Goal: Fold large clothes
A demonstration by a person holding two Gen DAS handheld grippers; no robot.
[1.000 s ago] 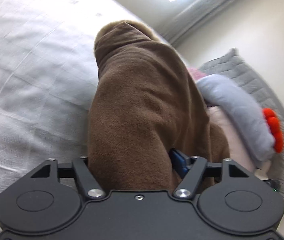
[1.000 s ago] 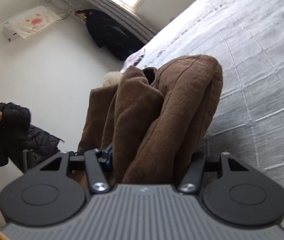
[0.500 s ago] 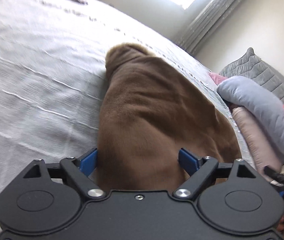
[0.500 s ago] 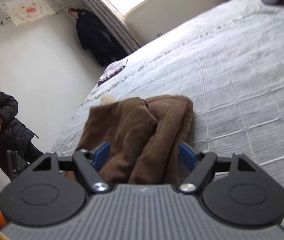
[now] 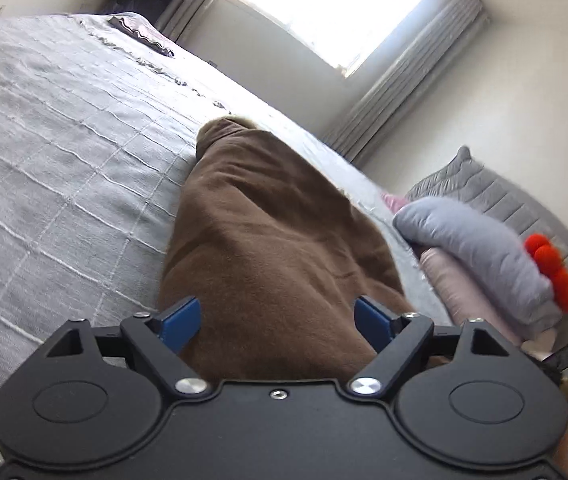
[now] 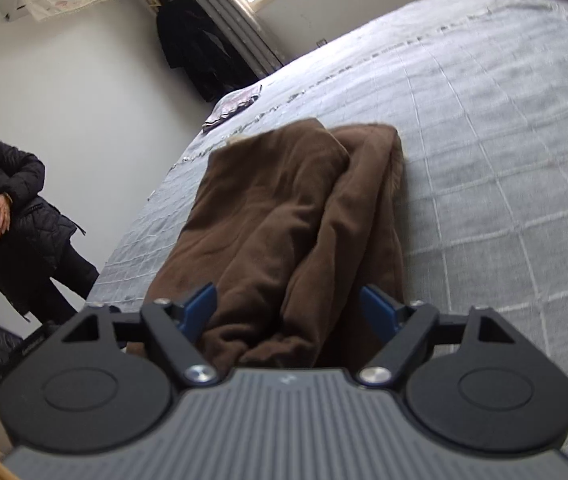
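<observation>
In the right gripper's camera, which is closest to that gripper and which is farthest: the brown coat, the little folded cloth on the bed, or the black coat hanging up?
1. brown coat, right in front, on the bed.
2. folded cloth, far bed edge, left.
3. hanging black coat, on the wall beyond.

Left hand-held gripper (image 5: 277, 318): matte black body with two round discs, angled black link arms, silver pivot screws, one small centre screw and blue fingers (image 5: 179, 318). Right hand-held gripper (image 6: 288, 312): same black discs and blue fingers (image 6: 199, 308), with a ribbed grey centre panel.
</observation>
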